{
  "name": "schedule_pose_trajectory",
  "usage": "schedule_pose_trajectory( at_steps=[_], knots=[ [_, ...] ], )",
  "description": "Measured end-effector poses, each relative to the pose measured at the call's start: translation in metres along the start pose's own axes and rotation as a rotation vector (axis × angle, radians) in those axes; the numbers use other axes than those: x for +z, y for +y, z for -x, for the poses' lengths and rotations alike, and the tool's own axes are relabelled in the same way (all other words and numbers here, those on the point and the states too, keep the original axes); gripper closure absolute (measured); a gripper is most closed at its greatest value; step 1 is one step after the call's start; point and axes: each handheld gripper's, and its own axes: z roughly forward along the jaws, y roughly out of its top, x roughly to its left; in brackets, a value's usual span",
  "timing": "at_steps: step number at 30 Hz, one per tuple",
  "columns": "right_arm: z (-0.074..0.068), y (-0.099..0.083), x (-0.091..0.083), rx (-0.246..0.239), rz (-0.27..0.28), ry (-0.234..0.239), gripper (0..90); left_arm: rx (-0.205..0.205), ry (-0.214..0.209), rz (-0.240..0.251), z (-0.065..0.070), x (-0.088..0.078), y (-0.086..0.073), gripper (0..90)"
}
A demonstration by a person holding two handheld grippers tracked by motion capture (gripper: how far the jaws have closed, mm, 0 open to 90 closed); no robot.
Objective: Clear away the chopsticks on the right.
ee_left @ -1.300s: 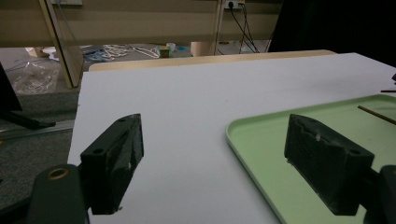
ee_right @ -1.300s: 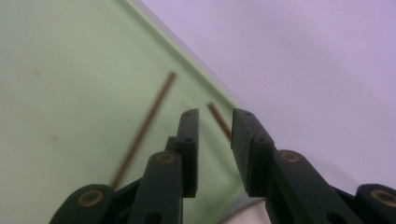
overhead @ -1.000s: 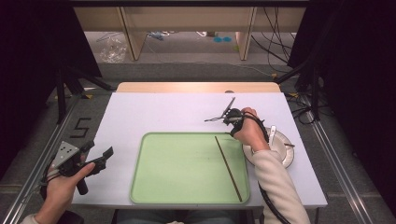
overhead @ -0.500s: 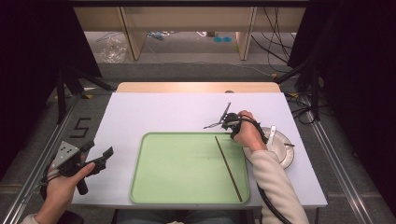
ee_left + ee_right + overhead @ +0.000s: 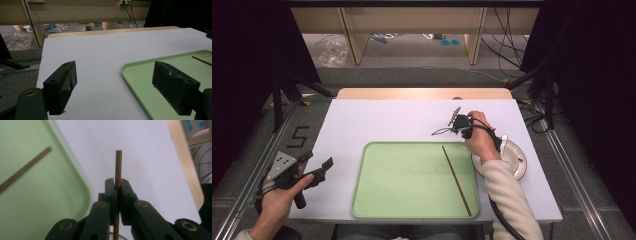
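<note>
- The white table (image 5: 377, 122) serves as the work surface, and the green tray (image 5: 412, 180) is laid at its near middle, within reach of both hands, seemingly as the collecting place.
- A white plate (image 5: 517, 162) sits just right of the tray, partly covered by the right hand, so it stays close to where that hand works.
- The left gripper (image 5: 319, 170) is held low over the table's near left corner, apart from the tray; its jaws stand wide with nothing between them (image 5: 115, 82), and it is judged to be waiting out of the way.
- The right gripper (image 5: 117, 192) is held just beyond the tray's far right corner; its jaws have just been closing and are now clamped on a wooden chopstick (image 5: 118, 165), gripped partway along so the end juts ahead.
- A second chopstick (image 5: 456, 179) lies slanted in the tray's right part, which suggests the held one is meant to be laid beside it.
</note>
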Motion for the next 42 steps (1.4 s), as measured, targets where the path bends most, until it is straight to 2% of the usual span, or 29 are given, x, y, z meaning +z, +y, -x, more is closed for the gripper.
schedule_pose_trajectory(
  at_steps=[1, 3, 9, 12, 14, 15, 16, 17, 18, 19, 21, 22, 24, 25, 32, 36, 38, 42],
  knots=[
    [0.003, 0.0, -0.005, 0.002, 0.025, -0.043, 87.7, 0.001, 0.0, -0.001, 0.0, 0.0, 0.0, 19.8],
    [0.005, -0.001, -0.009, 0.021, 0.066, -0.074, 87.7, 0.001, 0.0, 0.001, 0.0, 0.0, 0.0, 19.8],
    [0.012, 0.0, -0.027, 0.114, 0.176, -0.112, 87.7, -0.002, 0.001, -0.001, 0.0, 0.0, 0.0, 19.9],
    [0.015, 0.0, -0.036, 0.174, 0.221, -0.097, 87.8, -0.002, 0.003, -0.001, 0.0, 0.0, 0.0, 19.9],
    [0.017, -0.001, -0.039, 0.186, 0.24, -0.098, 87.8, -0.003, 0.003, -0.001, 0.0, 0.0, 0.0, 19.9],
    [0.018, -0.002, -0.043, 0.214, 0.28, -0.092, 87.8, -0.002, 0.002, 0.001, 0.0, 0.0, 0.0, 19.9],
    [0.019, -0.002, -0.045, 0.226, 0.292, -0.09, 87.8, -0.002, 0.001, 0.001, 0.0, 0.0, 0.0, 19.9],
    [0.02, -0.003, -0.046, 0.231, 0.315, -0.093, 87.8, -0.002, 0.002, 0.0, 0.0, 0.0, 0.0, 19.9],
    [0.02, -0.003, -0.046, 0.231, 0.315, -0.093, 87.8, -0.002, 0.002, 0.0, 0.0, 0.0, 0.0, 19.9],
    [0.022, -0.003, -0.05, 0.251, 0.349, -0.089, 87.8, -0.002, 0.003, -0.001, 0.0, 0.0, 0.0, 19.9],
    [0.023, -0.004, -0.053, 0.276, 0.377, -0.084, 87.8, -0.001, 0.002, -0.001, 0.0, 0.0, 0.0, 20.0],
    [0.025, -0.004, -0.054, 0.272, 0.405, -0.086, 87.8, -0.001, 0.002, -0.001, 0.0, 0.0, 0.0, 19.9],
    [0.025, -0.004, -0.056, 0.289, 0.417, -0.092, 87.8, -0.003, 0.003, 0.0, 0.0, 0.0, 0.0, 20.0],
    [0.025, -0.004, -0.059, 0.309, 0.443, -0.083, 87.8, -0.002, 0.003, -0.001, 0.0, 0.0, 0.0, 19.9],
    [0.028, -0.005, -0.067, 0.357, 0.513, -0.069, 87.8, -0.003, 0.003, 0.0, 0.0, 0.0, 0.0, 20.0],
    [0.029, -0.006, -0.073, 0.408, 0.566, -0.064, 87.8, -0.003, 0.004, 0.0, 0.0, 0.0, 0.0, 20.0],
    [0.03, -0.006, -0.075, 0.413, 0.574, -0.063, 87.8, -0.004, 0.004, -0.001, 0.0, 0.0, 0.0, 20.0],
    [0.031, -0.006, -0.08, 0.449, 0.625, -0.065, 87.8, -0.004, 0.004, -0.001, 0.0, 0.0, 0.0, 20.0]
  ],
)
